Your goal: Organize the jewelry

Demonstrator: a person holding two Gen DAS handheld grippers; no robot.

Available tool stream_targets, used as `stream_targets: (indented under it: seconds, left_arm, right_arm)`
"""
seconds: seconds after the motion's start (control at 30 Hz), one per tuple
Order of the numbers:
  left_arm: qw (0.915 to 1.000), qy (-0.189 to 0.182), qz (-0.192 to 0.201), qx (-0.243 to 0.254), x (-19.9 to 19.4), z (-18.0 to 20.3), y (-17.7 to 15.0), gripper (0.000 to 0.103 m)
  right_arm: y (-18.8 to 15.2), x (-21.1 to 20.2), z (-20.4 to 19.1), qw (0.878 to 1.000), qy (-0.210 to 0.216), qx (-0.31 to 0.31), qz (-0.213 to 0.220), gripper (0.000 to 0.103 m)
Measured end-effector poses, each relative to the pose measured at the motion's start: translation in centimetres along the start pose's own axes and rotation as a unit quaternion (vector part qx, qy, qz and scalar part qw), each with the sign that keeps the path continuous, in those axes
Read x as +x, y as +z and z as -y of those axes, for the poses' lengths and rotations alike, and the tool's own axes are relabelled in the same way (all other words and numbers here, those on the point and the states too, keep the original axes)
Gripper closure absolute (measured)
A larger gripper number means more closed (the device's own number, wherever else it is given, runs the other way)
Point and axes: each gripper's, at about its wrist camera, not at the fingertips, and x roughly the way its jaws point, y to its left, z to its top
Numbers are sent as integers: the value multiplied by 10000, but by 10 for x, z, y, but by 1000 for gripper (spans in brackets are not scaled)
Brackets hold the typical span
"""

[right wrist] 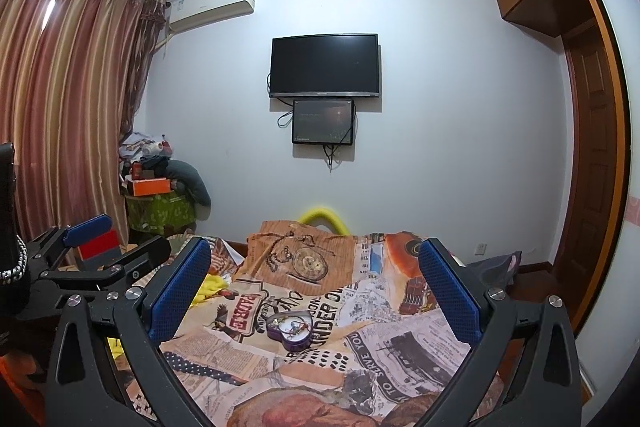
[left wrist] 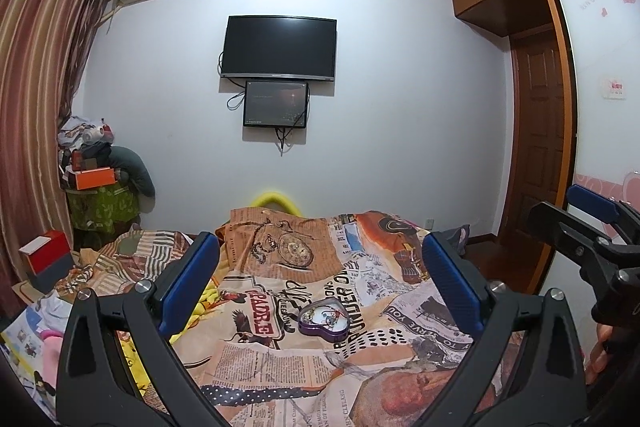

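Note:
A purple heart-shaped jewelry box (left wrist: 324,319) lies open on the newspaper-print bedspread (left wrist: 280,367), with a tangle of small jewelry on its white lining. It also shows in the right wrist view (right wrist: 291,329). My left gripper (left wrist: 322,267) is open and empty, held above the bed with the box ahead between its blue pads. My right gripper (right wrist: 314,271) is open and empty too, at a similar height. Each gripper shows at the edge of the other's view: the right one (left wrist: 592,227) and the left one (right wrist: 100,247).
A bed fills the foreground. A red and white box (left wrist: 46,259) and loose clothes lie at the left. A pile of boxes and a green bag (left wrist: 100,203) stands by the striped curtain. A TV (left wrist: 280,49) hangs on the far wall. A wooden door (left wrist: 536,155) is at right.

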Motion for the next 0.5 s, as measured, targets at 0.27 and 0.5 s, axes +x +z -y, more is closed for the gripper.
stream_targets:
  seconds: [0.27,0.5]
  left_arm:
    - [10000,-18,-17,1,3,-1,-2,1]
    - [9997,-202,-118,-28,8,-2,-3,1]
  right_arm:
    - [-1,0,2,10000,-26,54,-67,0]
    - [-2,0,4,9999,-42,128,-96,0]
